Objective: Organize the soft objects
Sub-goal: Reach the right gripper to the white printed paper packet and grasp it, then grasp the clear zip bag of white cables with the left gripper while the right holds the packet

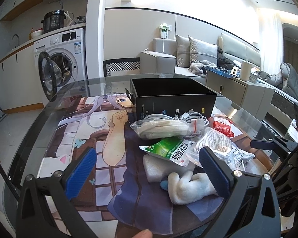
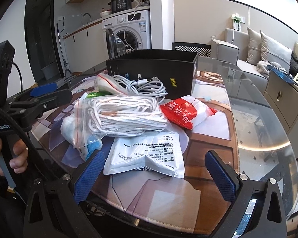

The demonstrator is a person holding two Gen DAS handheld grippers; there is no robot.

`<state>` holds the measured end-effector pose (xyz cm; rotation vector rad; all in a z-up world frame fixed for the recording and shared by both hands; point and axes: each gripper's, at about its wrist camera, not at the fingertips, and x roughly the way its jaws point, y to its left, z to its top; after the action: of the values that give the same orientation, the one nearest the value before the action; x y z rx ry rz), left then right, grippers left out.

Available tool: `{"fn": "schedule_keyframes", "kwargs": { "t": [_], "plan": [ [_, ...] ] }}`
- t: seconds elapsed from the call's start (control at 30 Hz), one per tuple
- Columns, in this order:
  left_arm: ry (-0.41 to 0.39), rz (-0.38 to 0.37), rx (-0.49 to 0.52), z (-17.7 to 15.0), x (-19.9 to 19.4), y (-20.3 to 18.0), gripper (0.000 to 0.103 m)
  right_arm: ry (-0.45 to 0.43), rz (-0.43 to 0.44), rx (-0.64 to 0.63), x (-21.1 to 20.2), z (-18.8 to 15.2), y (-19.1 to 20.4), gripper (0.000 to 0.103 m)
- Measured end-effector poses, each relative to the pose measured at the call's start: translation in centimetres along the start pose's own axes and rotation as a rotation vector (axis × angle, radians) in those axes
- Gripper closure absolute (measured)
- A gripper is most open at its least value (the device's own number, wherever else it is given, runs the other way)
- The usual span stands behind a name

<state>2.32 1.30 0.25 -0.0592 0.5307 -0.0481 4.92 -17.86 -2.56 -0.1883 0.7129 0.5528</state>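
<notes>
A pile of soft items lies on a printed mat in front of an open black box [image 1: 174, 97] [image 2: 155, 71]. It holds a white plush toy [image 1: 190, 186], white foam [image 1: 159, 168], a green packet [image 1: 168, 150], bagged white rope [image 2: 121, 115] [image 1: 214, 146], a bagged cloth [image 1: 163, 129], a white cable [image 2: 145, 87], a red packet [image 2: 180, 115] [image 1: 222, 129] and a white printed pouch [image 2: 147, 154]. My left gripper [image 1: 149, 170] is open and empty, just above the foam and plush. My right gripper [image 2: 153, 172] is open and empty, over the white pouch.
The mat lies on a round glass table [image 2: 264, 119]. A chair back [image 1: 121, 66] stands behind the table. A washing machine with its door open [image 1: 57, 63] is at the left, a sofa [image 1: 188, 57] and a low cabinet [image 1: 238, 87] at the right.
</notes>
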Motion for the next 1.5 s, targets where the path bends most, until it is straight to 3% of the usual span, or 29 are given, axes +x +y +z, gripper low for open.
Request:
{"fn": "schedule_keyframes", "kwargs": {
  "t": [0.37,0.67,0.8,1.2,1.5],
  "plan": [
    [0.023,-0.015,-0.009,0.3,0.6,0.2,0.000,0.042,0.033,-0.008,1.1,0.6,-0.6,0.001],
    [0.026,-0.032,0.014,0.5,0.7,-0.2,0.000,0.065,0.034,-0.060,1.6,1.1,-0.1,0.019],
    [0.024,-0.038,0.017,0.5,0.6,-0.3,0.000,0.055,0.034,-0.061,1.0,0.8,-0.4,0.036],
    [0.014,-0.046,0.028,0.5,0.1,-0.7,0.000,0.020,0.044,-0.070,-0.7,-0.4,-0.6,0.061],
    [0.008,-0.051,0.030,0.7,-0.3,-0.8,0.000,-0.014,0.041,-0.060,-2.1,-0.8,-0.9,0.065]
  ]
}}
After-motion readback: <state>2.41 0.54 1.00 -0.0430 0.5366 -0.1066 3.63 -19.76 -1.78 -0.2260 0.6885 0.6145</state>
